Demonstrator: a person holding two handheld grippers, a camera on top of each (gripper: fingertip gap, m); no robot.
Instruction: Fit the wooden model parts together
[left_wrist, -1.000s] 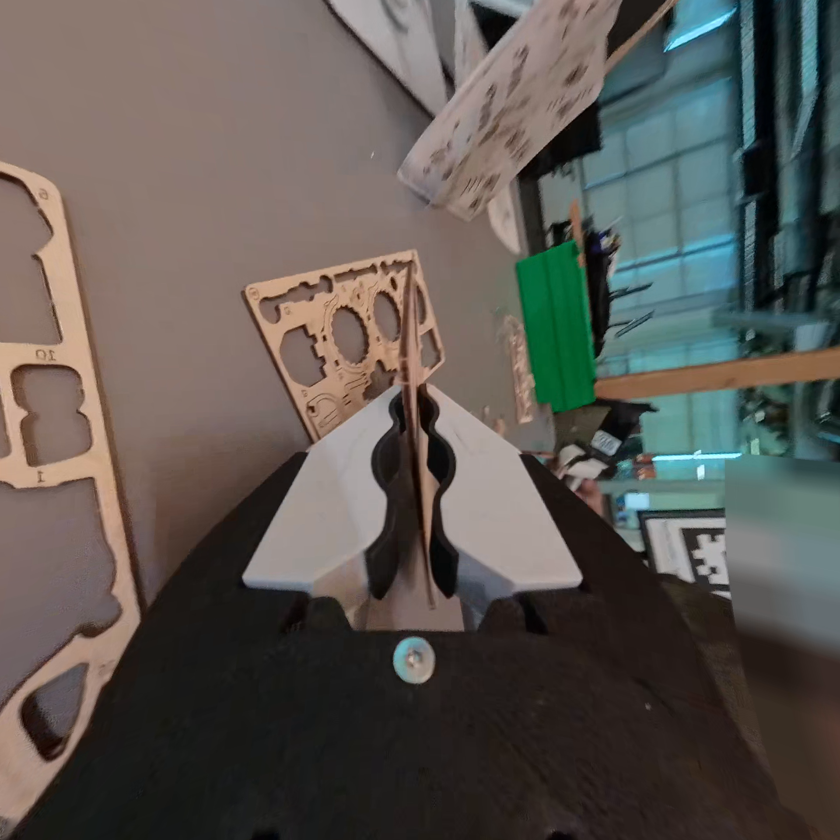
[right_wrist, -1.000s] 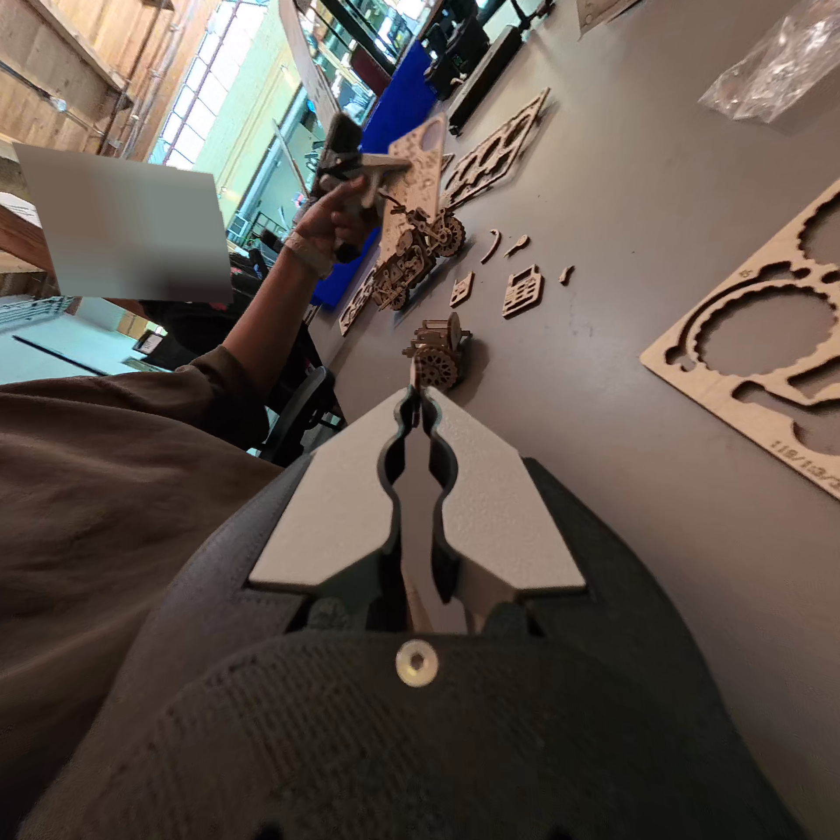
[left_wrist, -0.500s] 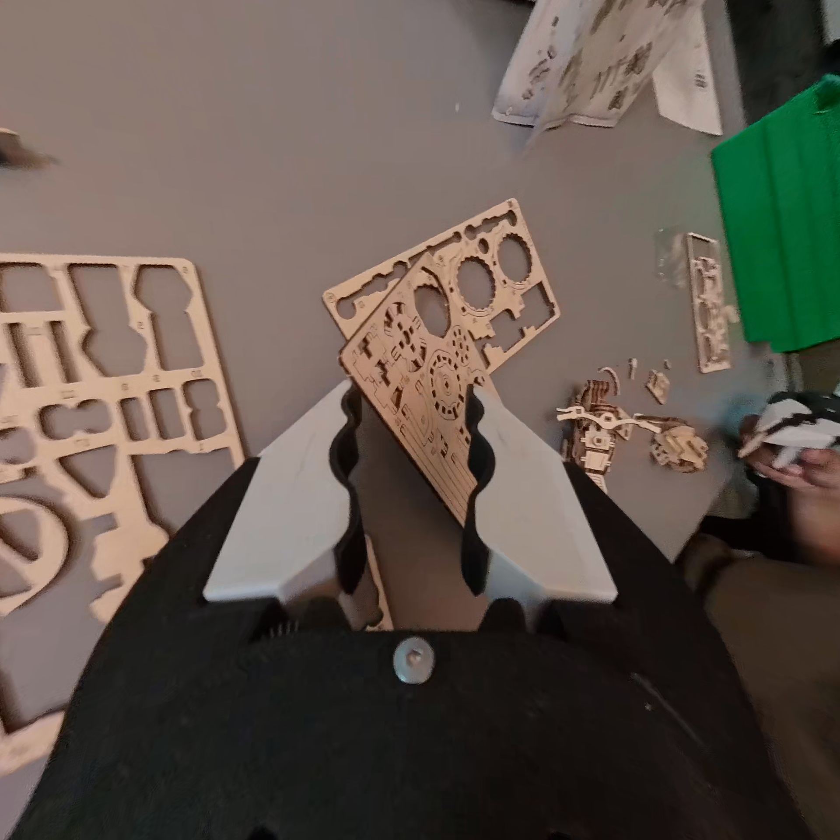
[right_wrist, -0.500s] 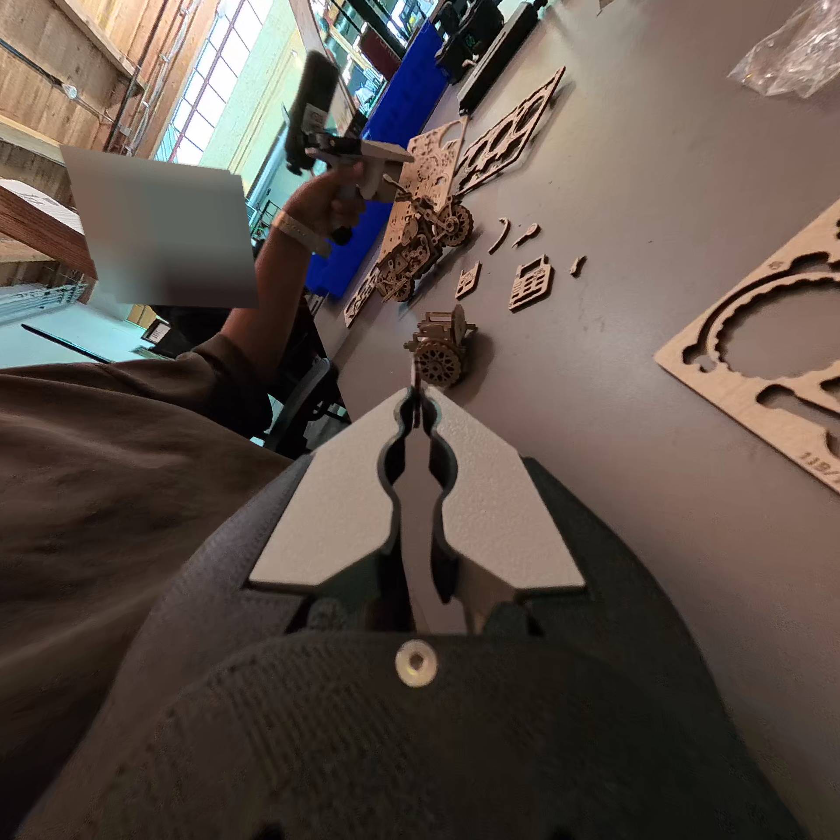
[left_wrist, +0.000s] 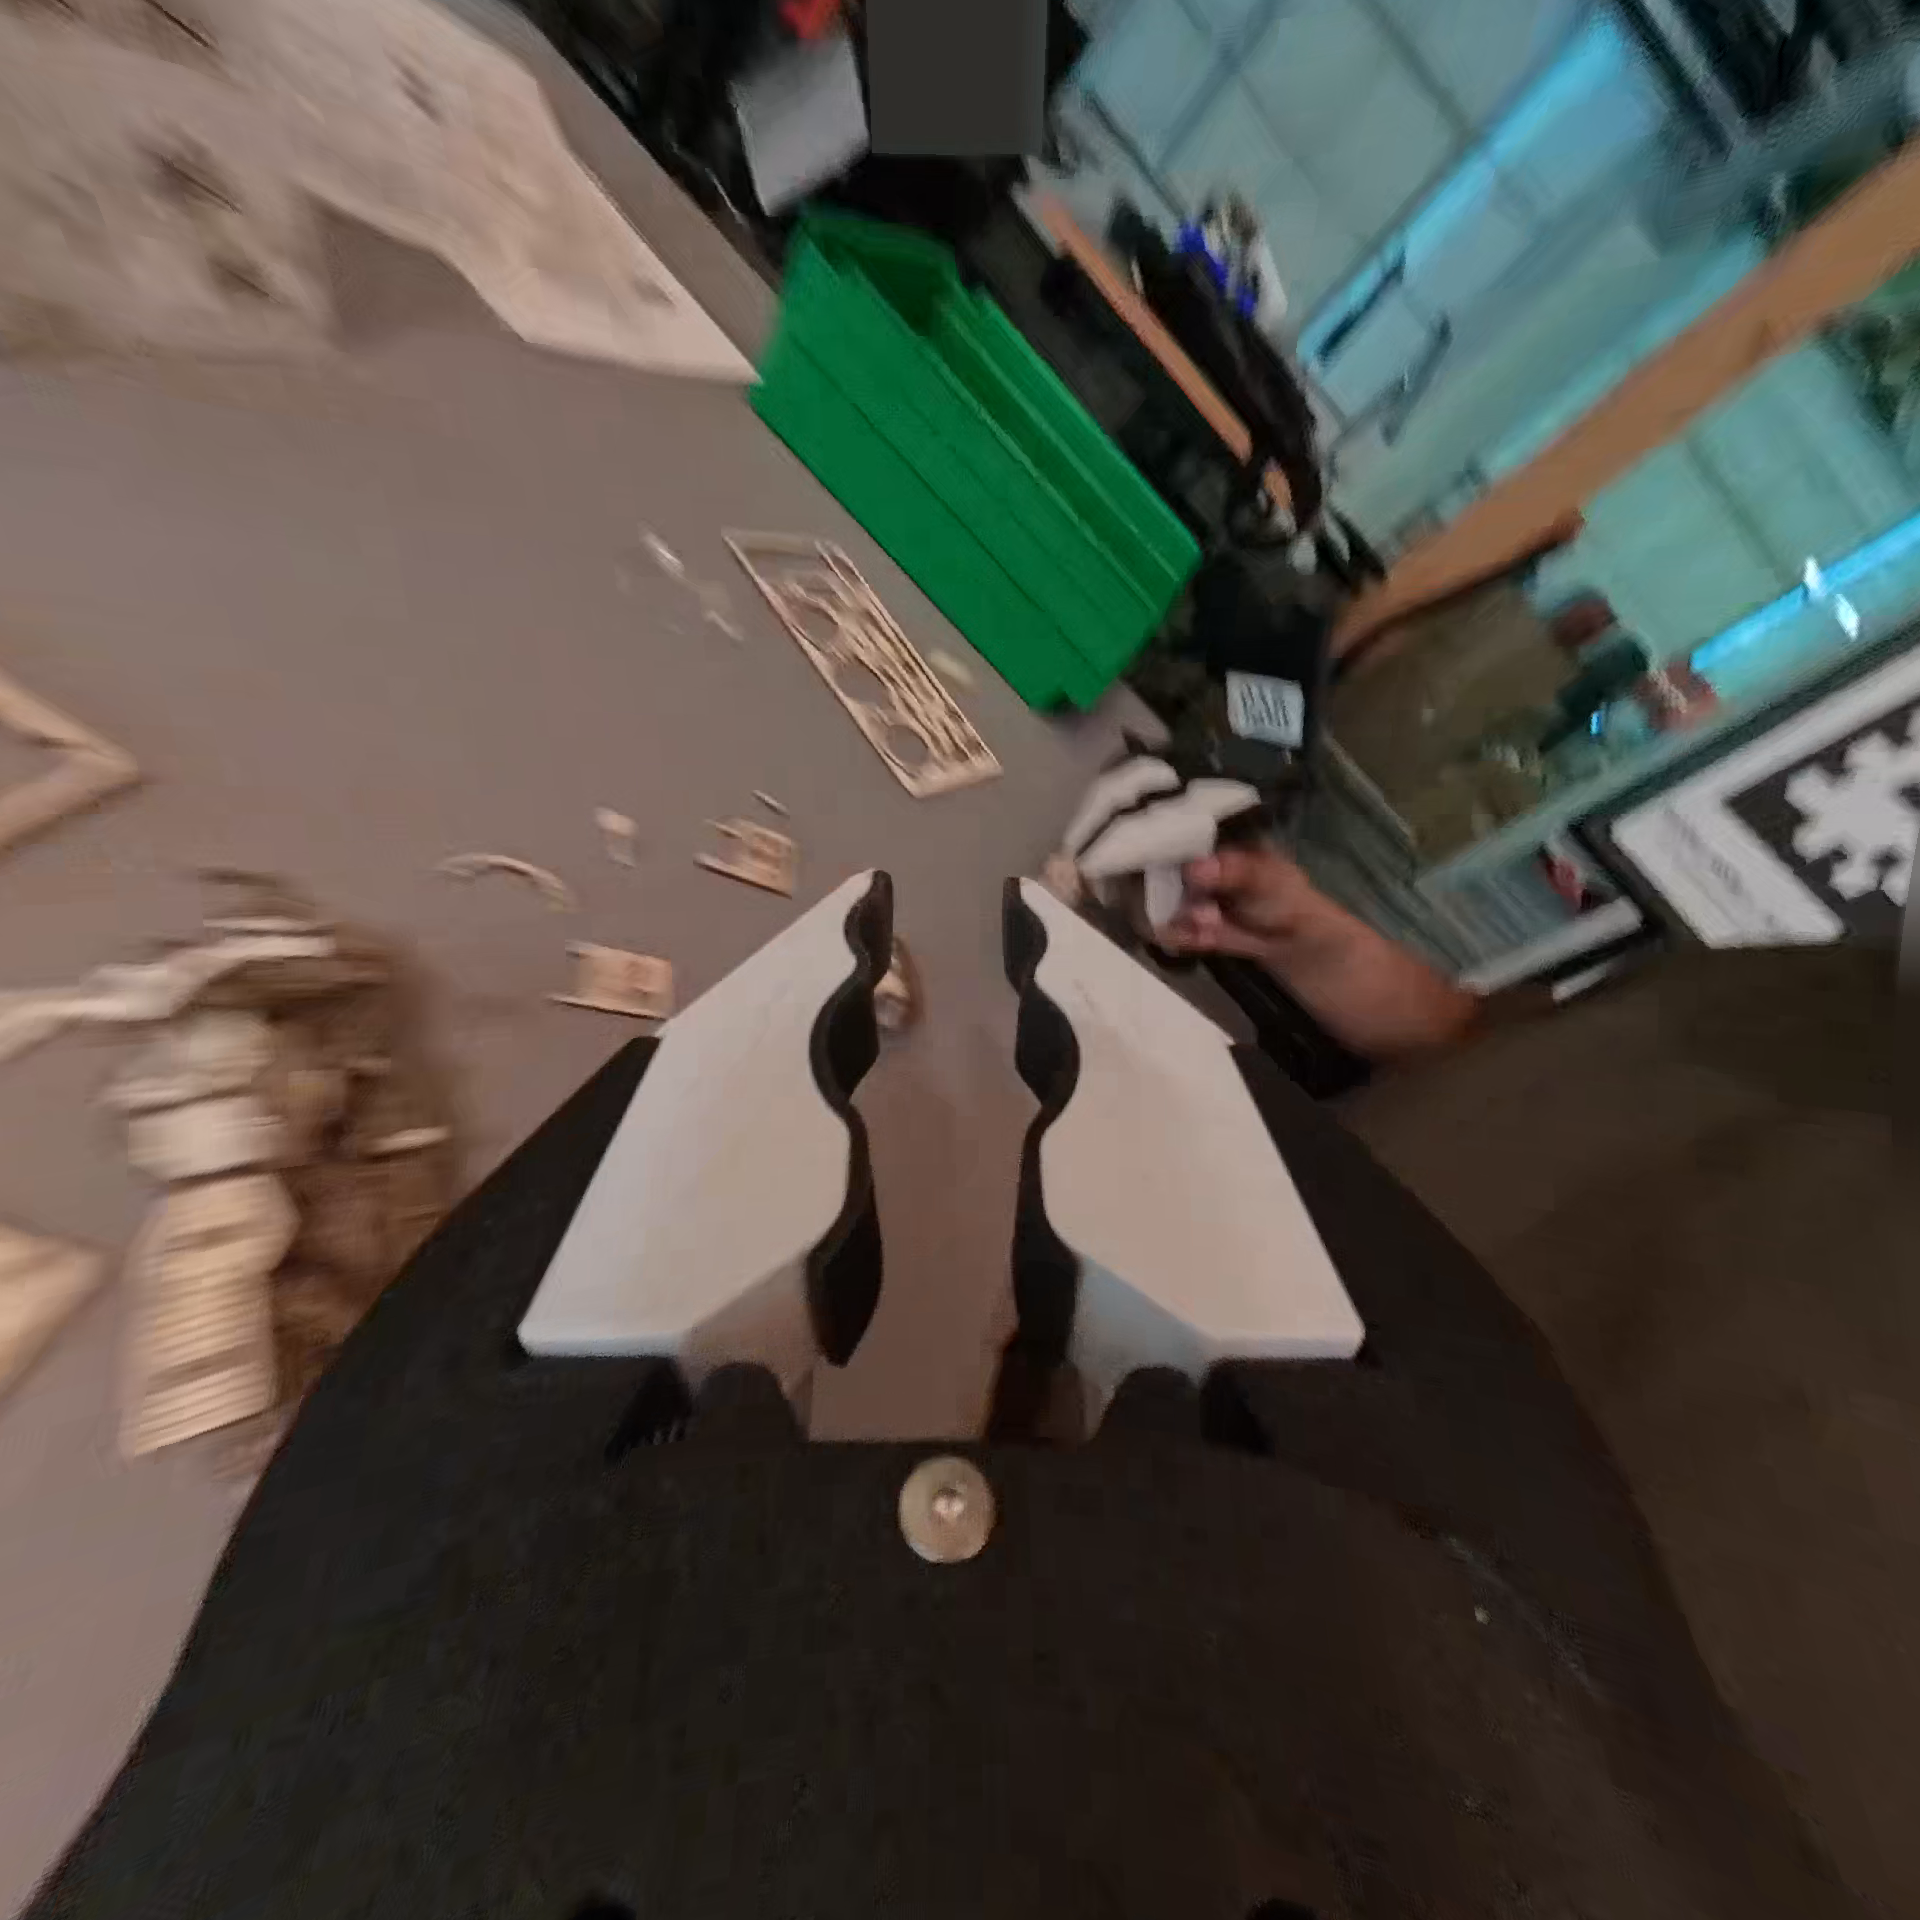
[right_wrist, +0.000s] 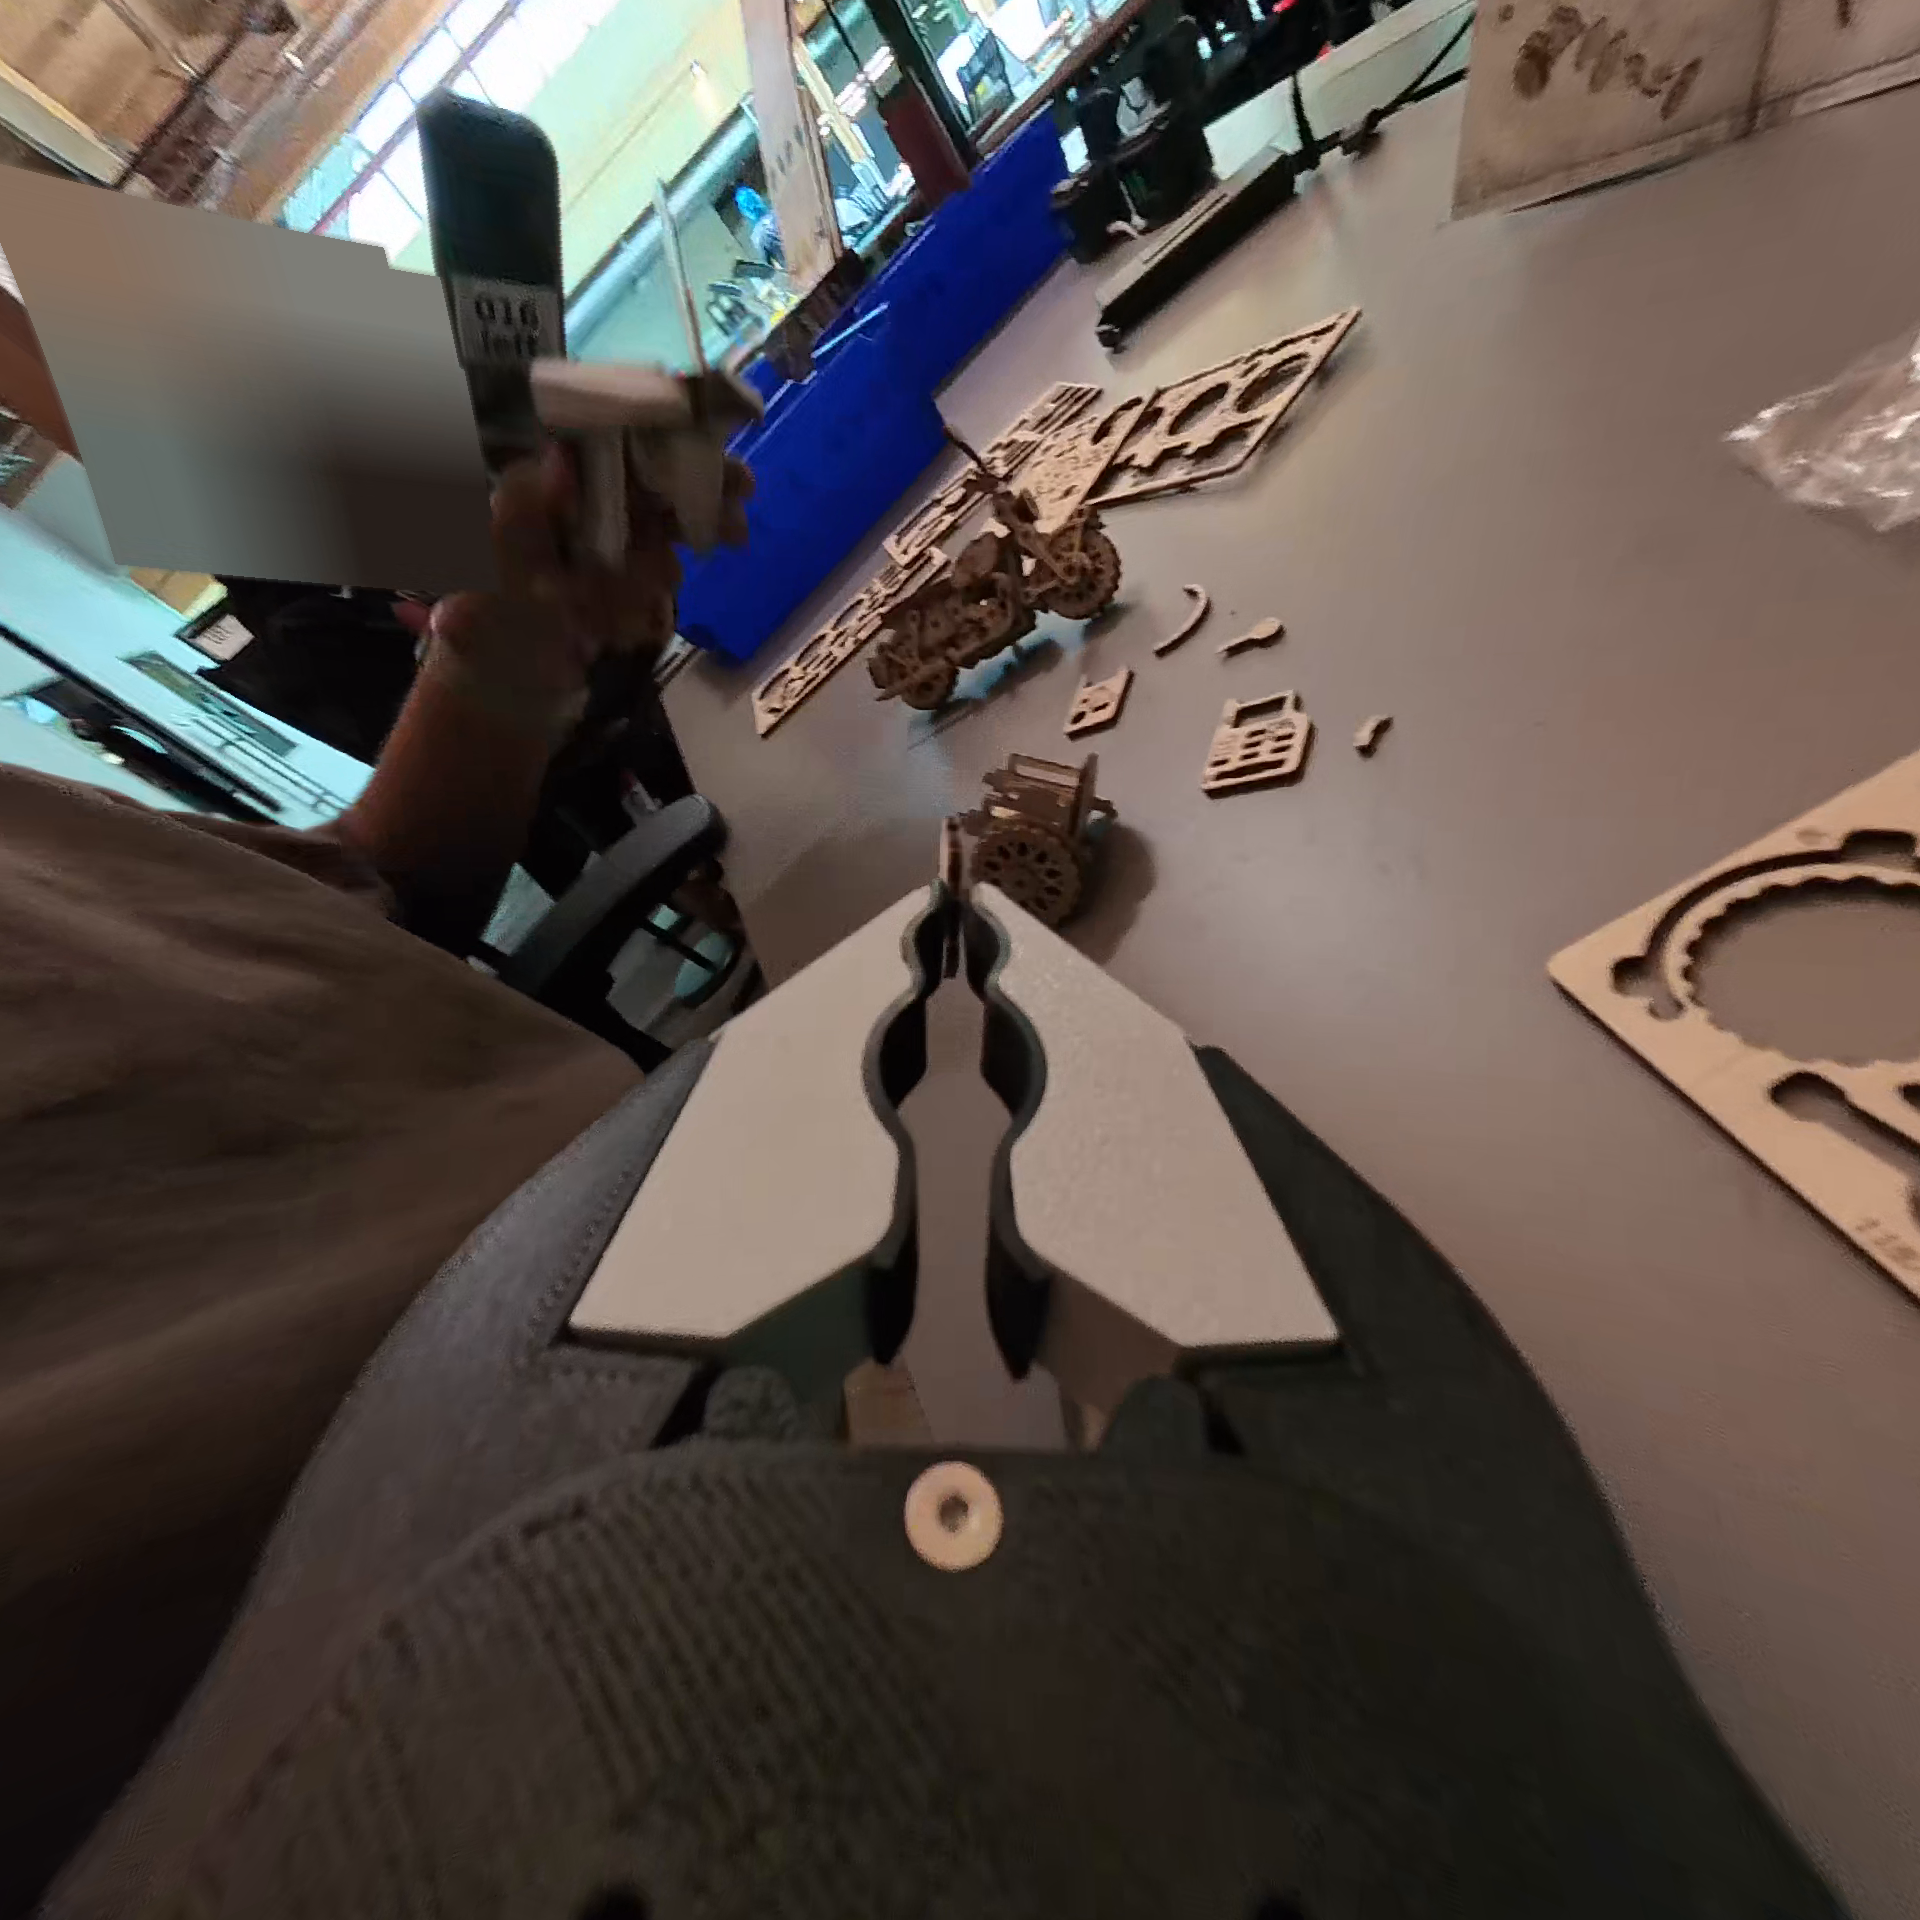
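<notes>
Nearest me, by the table's (right_wrist: 1558, 644) near edge, the right gripper (right_wrist: 954, 914) is pinched down on a thin wooden piece (right_wrist: 949, 847) that stands on edge between its tips, presumably held so it can be slotted into something. Just beyond sits the small wheeled sub-assembly (right_wrist: 1039, 842), likely where it goes. Further in lie a few loose cut parts (right_wrist: 1255, 743), then the half-built motorcycle model (right_wrist: 997, 613) standing before spent sheets (right_wrist: 1236, 400) toward the far edge. The left gripper (left_wrist: 943, 899) is lifted above the table with its fingers parted and nothing between them; in its own blurred view it points toward a green bin (left_wrist: 966, 436) at the far edge.
</notes>
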